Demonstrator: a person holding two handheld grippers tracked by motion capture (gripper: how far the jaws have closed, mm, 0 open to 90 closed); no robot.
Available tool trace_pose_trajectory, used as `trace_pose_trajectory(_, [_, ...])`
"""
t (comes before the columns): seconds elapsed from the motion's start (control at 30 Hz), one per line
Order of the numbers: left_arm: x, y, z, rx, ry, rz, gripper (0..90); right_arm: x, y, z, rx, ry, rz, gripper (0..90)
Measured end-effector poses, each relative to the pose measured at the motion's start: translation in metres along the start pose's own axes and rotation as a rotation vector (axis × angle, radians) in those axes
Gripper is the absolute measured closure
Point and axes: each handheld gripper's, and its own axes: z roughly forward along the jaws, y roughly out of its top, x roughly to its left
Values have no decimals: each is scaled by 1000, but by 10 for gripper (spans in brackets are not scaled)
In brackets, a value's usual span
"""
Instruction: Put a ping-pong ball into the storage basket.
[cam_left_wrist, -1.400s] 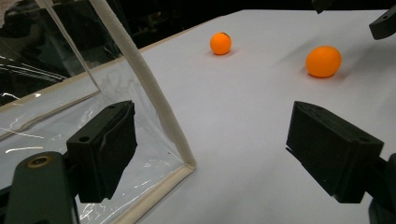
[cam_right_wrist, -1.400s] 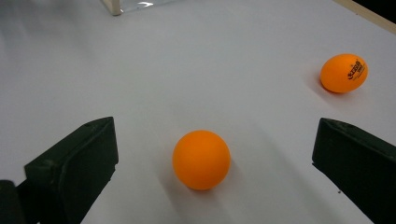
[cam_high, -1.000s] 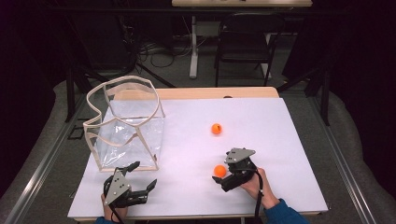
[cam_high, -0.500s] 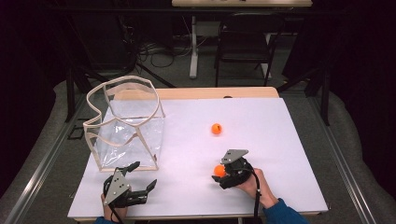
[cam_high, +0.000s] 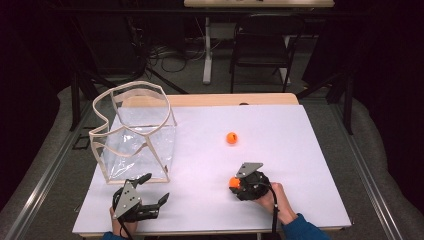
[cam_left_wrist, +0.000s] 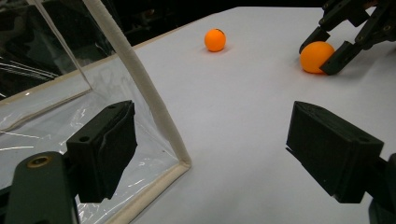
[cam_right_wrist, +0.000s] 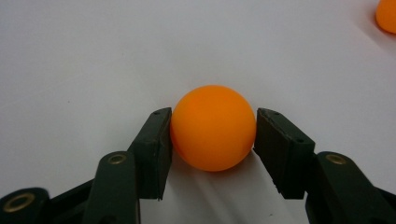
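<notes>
Orange ball (cam_high: 233, 182) near the front right of the white desk (cam_high: 310, 150): in the high view we see it between the jaws of the right tool (cam_high: 237, 183), which a hand (cam_high: 276, 199) holds low over the desk. A second orange ball (cam_high: 231, 138) lies free farther back, well apart from the first. At the left stands a clear, cream-framed bag (cam_high: 135, 132), its mouth open at the top. We find the left tool (cam_high: 155, 190) just in front of the bag, its jaws spread and nothing between them.

In the left gripper view we look along the left tool (cam_left_wrist: 210, 144), whose two black jaws stand wide apart over bare desk; the left jaw lies in front of the bag's (cam_left_wrist: 154, 107) clear wall. Beyond, we see the second ball (cam_left_wrist: 215, 39) resting alone and the held ball (cam_left_wrist: 316, 57) between the right tool's (cam_left_wrist: 322, 56) fingertips.

In the right gripper view we see the right tool (cam_right_wrist: 212, 135), whose jaws have just been closing, with both pads pressed against opposite sides of the ball (cam_right_wrist: 213, 127). The ball sits at the desk's surface, and the second ball (cam_right_wrist: 386, 14) shows at the upper right corner.
</notes>
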Motion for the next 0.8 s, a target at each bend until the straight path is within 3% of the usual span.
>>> trace_pose_trajectory(0.37, [-2, -1, 1, 7, -7, 2, 159, 1, 1, -2, -9, -17, -7, 510])
trace_pose_trajectory(0.8, [-2, 0, 2, 8, -6, 9, 159, 2, 3, -14, -83, -30, -11, 511])
